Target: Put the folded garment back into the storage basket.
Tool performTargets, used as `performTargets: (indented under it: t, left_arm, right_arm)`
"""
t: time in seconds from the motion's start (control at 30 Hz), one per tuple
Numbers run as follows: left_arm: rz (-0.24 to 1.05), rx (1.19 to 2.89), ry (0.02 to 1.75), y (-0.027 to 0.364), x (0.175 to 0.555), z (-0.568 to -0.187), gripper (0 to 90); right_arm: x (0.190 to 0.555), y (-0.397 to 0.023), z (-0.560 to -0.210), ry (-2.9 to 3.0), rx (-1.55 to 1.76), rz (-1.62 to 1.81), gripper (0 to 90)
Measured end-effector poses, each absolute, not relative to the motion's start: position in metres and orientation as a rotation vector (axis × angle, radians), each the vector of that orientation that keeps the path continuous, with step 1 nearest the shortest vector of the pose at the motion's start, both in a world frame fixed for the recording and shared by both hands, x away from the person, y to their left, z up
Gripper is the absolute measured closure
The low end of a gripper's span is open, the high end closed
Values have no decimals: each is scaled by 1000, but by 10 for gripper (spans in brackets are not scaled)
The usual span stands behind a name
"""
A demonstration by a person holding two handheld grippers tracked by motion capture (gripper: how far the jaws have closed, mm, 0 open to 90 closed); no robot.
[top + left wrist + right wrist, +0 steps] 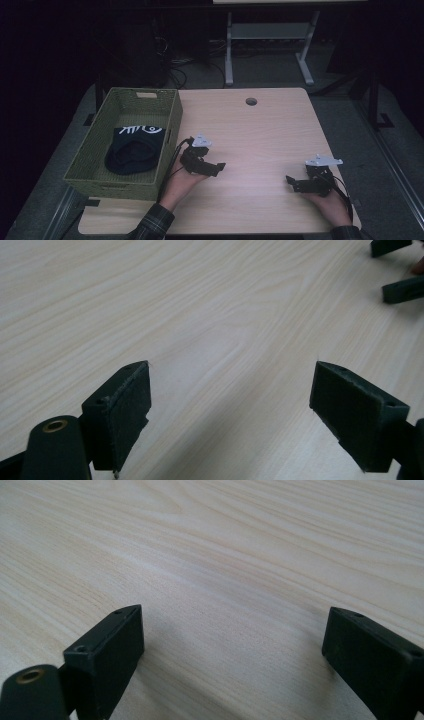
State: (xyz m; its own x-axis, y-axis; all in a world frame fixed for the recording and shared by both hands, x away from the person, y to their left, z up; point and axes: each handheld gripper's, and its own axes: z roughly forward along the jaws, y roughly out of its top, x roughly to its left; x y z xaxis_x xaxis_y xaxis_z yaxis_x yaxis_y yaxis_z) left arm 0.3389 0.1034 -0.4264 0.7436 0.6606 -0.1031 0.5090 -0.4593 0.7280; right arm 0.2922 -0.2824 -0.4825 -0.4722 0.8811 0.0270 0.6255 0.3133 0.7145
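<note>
The left gripper [216,168] sits left of centre in the lower half of the high view, held in a hand [181,184] that comes up from the bottom edge in a plaid sleeve; its jaws stand wide apart with nothing between them. In the left gripper view the same jaws rise from the bottom corners as blocky, matte black wedges with flat inner faces, and bare wood lies in the gap. The right gripper [292,183] lies at lower right of the high view, well apart from the left one, its jaws likewise spread and empty — the right gripper view shows two angular black pads over plain tabletop.

The table [260,130] is pale wood with a fine, wavy grain, rounded corners and a small round hole near its far edge. At the left of the high view a rectangular basket [172,132] of green woven weave rests on the table just beside the left gripper. Inside it lies a dark cloth [134,150] — soft, crumpled, with a white printed pattern on its upper part.
</note>
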Motion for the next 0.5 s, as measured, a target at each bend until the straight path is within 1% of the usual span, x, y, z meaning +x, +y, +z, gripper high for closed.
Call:
performTargets:
  t: [0.2,0.37,0.5]
  left_arm:
    - [252,2165,896,104,338,-439,160]
    - [263,2203,893,102,338,-451,160]
    - [276,2249,924,101,338,-462,160]
  right_arm:
    - [292,-282,-483,2217,1344,954,94]
    - [292,-282,-483,2218,1344,954,94]
    - [292,-282,-483,2218,1344,954,93]
